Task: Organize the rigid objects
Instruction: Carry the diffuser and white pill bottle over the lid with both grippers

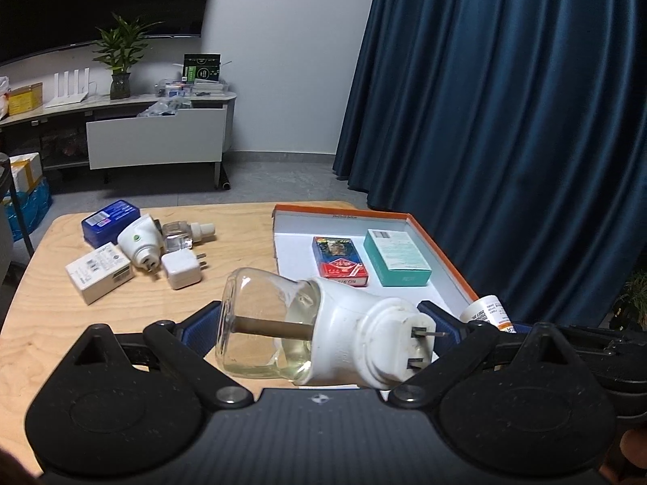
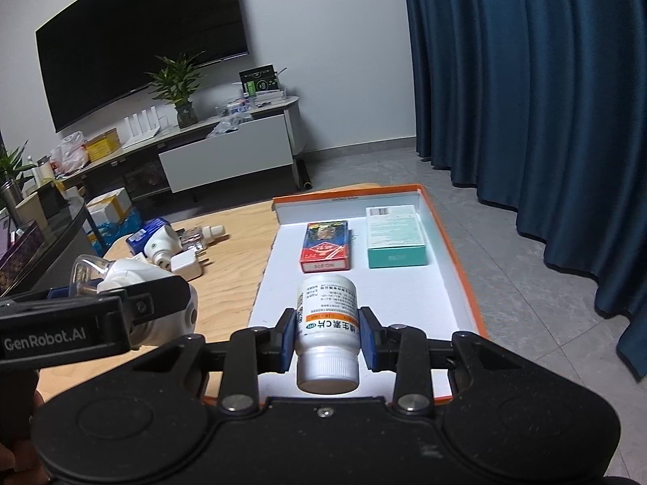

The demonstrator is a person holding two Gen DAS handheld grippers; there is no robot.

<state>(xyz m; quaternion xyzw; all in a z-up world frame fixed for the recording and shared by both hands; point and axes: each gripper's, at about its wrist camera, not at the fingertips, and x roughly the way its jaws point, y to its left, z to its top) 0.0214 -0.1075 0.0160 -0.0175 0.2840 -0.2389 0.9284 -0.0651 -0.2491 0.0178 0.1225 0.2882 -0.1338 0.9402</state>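
Note:
My left gripper (image 1: 323, 319) is shut on a white plug-in mosquito repeller with a clear liquid bottle (image 1: 307, 327), held above the wooden table (image 1: 36, 343) beside the tray. My right gripper (image 2: 326, 331) is shut on a white pill bottle (image 2: 326, 315), held over the near end of the orange-rimmed white tray (image 2: 469, 279). The tray holds a red card box (image 2: 325, 246) and a teal box (image 2: 395, 238). The pill bottle's tip shows in the left wrist view (image 1: 485, 311). The left gripper and repeller show at the left of the right wrist view (image 2: 133, 283).
On the table's left lie a blue box (image 1: 109, 222), a second white repeller (image 1: 139, 242), a loose clear refill bottle (image 1: 182, 234), a white charger (image 1: 182, 268) and a white adapter box (image 1: 99, 277). A blue curtain (image 1: 505, 121) hangs right; a TV cabinet (image 1: 153, 137) stands behind.

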